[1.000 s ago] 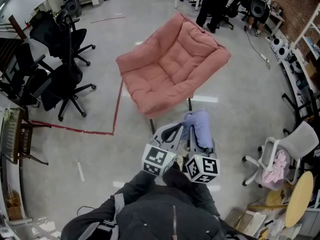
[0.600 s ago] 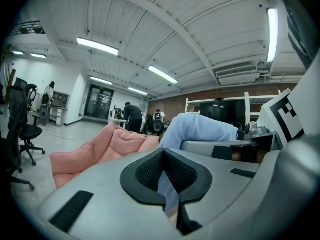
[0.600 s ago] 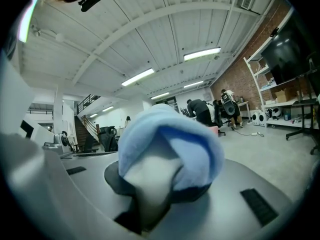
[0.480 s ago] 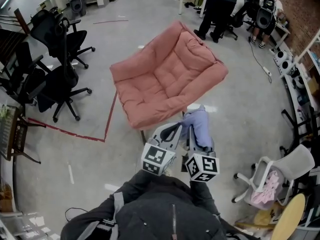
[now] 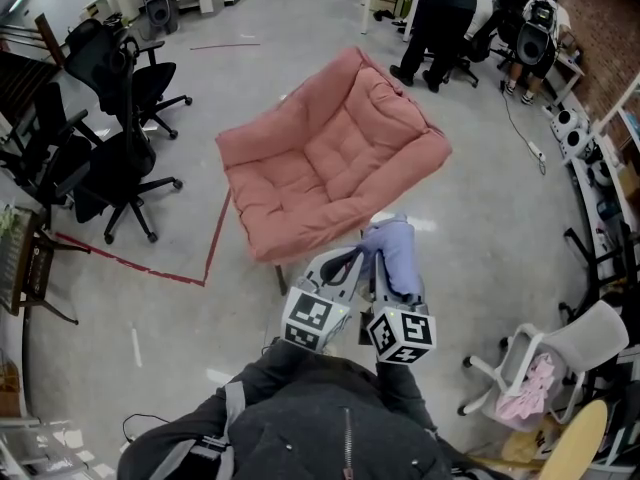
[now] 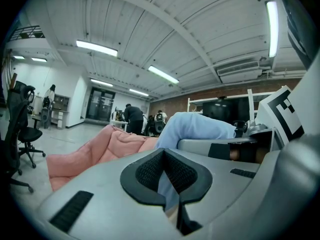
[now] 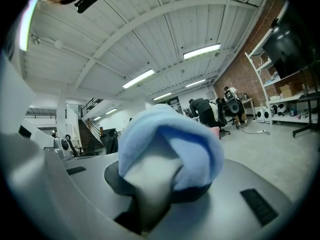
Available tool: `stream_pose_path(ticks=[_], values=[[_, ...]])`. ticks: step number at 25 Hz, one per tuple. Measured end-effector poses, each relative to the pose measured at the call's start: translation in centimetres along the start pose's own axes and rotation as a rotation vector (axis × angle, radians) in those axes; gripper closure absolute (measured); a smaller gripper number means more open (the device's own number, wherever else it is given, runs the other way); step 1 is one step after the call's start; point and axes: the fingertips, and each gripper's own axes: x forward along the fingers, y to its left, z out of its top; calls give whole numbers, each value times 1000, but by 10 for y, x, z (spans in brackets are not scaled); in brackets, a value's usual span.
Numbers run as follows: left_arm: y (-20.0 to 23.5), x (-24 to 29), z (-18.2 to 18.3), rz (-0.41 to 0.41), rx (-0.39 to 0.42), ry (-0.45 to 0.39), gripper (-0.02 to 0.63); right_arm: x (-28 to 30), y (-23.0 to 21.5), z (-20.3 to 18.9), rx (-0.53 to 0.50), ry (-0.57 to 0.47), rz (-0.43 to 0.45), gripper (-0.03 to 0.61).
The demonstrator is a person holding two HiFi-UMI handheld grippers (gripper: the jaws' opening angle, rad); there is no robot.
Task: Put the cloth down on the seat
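Note:
A light blue cloth [image 5: 396, 252] hangs bunched between my two grippers, just short of the front edge of the pink cushioned seat [image 5: 330, 153]. My left gripper [image 5: 352, 260] is shut on a thin fold of the cloth [image 6: 197, 129], which runs down between its pads [image 6: 167, 184]. My right gripper [image 5: 394, 280] is shut on a thick wad of the cloth [image 7: 167, 144], and the wad hides its fingertips [image 7: 150, 196]. In the left gripper view the pink seat [image 6: 112, 144] lies straight ahead at about jaw height.
Black office chairs [image 5: 115, 158] stand to the left, and a red tape line [image 5: 140, 264] runs across the floor. People [image 5: 440, 8] stand at desks behind the seat. A white chair [image 5: 545, 353] with a pink cloth on it stands at the right.
The pink seat has come nearer to both grippers; its front edge now lies just ahead of the cloth. Both grippers hold the cloth as before.

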Motion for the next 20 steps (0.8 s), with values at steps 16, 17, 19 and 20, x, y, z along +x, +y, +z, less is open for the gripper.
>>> stream_pose_path(ticks=[16,17,19,20], values=[[-8,-8,-33,-10,-58,62,607,-14,8,-28,54,57,15,465],[-6,-5,-33,-8,-61,62,607,-11,7,-27,52,60,16,465],[-1,1,-31,-3,-65,61,607,-4,4,-25,44,61,20,465],[2,5,-29,0,-66,59,607,1,3,-23,38,60,22,465]])
